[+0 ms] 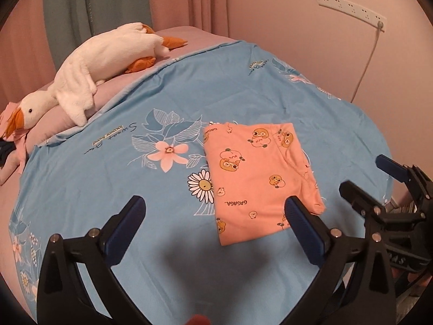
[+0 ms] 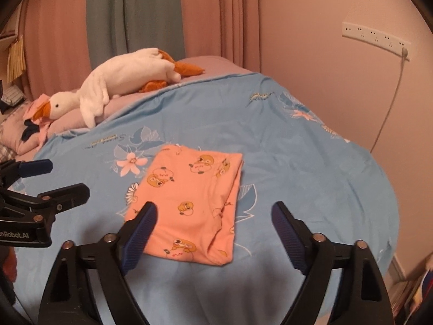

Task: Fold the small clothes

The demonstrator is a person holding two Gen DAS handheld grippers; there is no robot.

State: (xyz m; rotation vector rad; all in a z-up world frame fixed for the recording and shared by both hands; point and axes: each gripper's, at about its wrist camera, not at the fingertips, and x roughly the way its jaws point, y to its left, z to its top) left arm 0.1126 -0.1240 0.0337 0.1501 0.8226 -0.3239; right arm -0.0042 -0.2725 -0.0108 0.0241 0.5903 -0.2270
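Lying folded into a neat rectangle on the blue floral bed cover, the orange printed garment sits just ahead of me. My left gripper and right gripper both hover above it, jaws spread wide and holding nothing. A plush goose rests by the pillow.

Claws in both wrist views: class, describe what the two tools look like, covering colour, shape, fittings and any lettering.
Both the left claw and the right claw are matte black plastic. Each has two tapering fingers lined inside with ribbed dark-blue pads, and silver round bolt heads sit at the joints. In the right wrist view, white lettering ending "nRobot.AI" shows on the left claw's side. No cables or sleeves are visible.
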